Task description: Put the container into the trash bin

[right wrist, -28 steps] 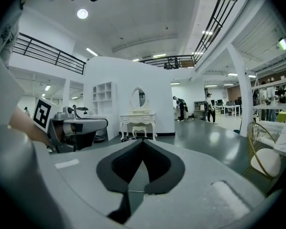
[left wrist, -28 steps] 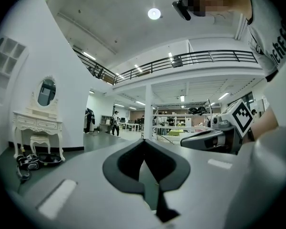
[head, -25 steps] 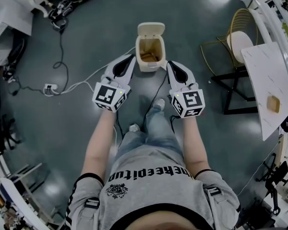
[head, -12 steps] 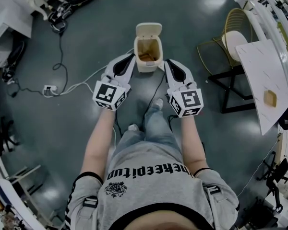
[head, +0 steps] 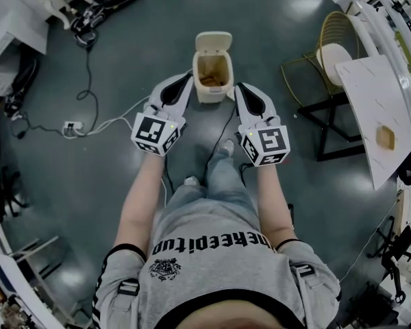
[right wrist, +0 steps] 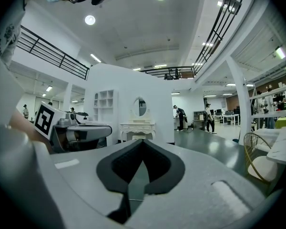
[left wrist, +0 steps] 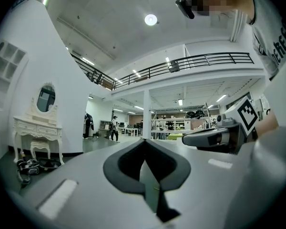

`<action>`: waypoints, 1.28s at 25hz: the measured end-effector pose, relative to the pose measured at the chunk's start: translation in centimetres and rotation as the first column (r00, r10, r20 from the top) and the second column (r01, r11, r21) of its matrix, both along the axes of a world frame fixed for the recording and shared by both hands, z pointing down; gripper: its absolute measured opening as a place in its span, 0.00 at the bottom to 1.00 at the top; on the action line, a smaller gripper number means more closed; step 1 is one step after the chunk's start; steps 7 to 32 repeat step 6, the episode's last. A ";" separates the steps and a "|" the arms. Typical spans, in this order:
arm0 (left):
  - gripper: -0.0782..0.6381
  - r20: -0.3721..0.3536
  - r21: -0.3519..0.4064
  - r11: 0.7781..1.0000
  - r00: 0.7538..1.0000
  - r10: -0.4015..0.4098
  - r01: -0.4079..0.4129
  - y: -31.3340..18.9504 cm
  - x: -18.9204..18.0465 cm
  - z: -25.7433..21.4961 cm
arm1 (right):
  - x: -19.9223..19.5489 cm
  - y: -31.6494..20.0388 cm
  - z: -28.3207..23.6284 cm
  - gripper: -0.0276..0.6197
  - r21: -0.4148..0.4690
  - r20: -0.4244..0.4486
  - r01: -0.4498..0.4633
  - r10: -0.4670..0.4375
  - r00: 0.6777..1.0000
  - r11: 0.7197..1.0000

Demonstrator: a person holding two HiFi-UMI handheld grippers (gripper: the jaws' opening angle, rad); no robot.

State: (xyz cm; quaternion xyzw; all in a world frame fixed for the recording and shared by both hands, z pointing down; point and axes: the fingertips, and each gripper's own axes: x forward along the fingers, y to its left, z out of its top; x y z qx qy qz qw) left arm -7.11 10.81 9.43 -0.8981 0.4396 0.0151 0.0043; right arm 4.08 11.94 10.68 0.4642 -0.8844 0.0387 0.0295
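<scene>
Left tongs (head: 181,82): clenched on nothing, tips near the bin's rim.
Right tongs (head: 240,89): clenched too, empty.
Trash bin (head: 213,96): on the floor, lid (head: 214,42) flipped back for dropping.
Container (head: 209,81): probably the brown shape inside; the task looks done.

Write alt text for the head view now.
A person faces an open beige trash bin on a dark floor, holding the shut, empty left gripper and right gripper at either side of it. Inside lies something brown.
</scene>
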 end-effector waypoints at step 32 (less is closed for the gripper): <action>0.13 0.005 0.003 1.000 1.000 0.004 -0.004 -0.1 -0.6 -0.1 | -0.6 -0.4 -0.1 0.05 -0.002 0.017 -0.003 0.003 1.000 1.000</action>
